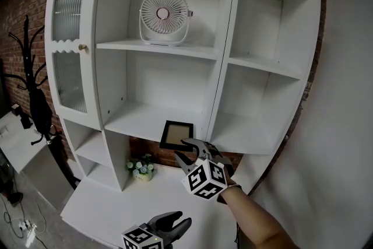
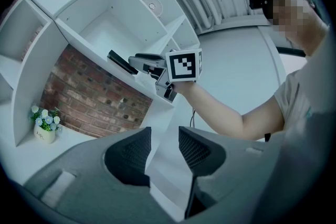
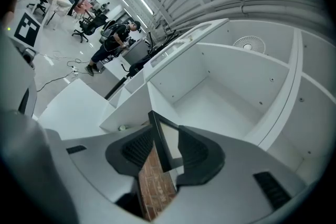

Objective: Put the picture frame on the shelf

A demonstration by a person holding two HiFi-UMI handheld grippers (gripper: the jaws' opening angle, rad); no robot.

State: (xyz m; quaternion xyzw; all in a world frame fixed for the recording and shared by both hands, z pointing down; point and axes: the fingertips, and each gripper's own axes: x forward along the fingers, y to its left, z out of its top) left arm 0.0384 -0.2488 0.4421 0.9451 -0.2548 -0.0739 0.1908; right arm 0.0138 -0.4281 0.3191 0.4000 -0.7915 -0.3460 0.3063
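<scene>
Most of the job looks done: picture frame (image 1: 176, 135) is up at the front lip of the middle shelf (image 1: 140, 119), centre bay, tilted. Prob. resting on its bottom edge, but can't confirm contact. Right gripper (image 1: 182, 149) has the frame between its jaws. Its pads (image 3: 137, 147) stand apart and a sliver of brick (image 3: 152, 186) shows betw. one pad and the frame's back, so I read it as loose, not clamped. Left gripper (image 1: 181, 218) sits low over the table (image 1: 116, 201), jaws spread, nothing in them. Left to do, my guess: back the right one off w/o tipping the frame, maybe nudge it deeper.

Materials: frame is thin, flat, rectangular, black border, pale glossy insert. Shelf unit is smooth white board w/ square bays and one ribbed glass door (image 1: 68, 9). Round white fan (image 1: 164, 16) w/ wire grille on the shelf above. Pads are dark, cross-hatched rubber.
</scene>
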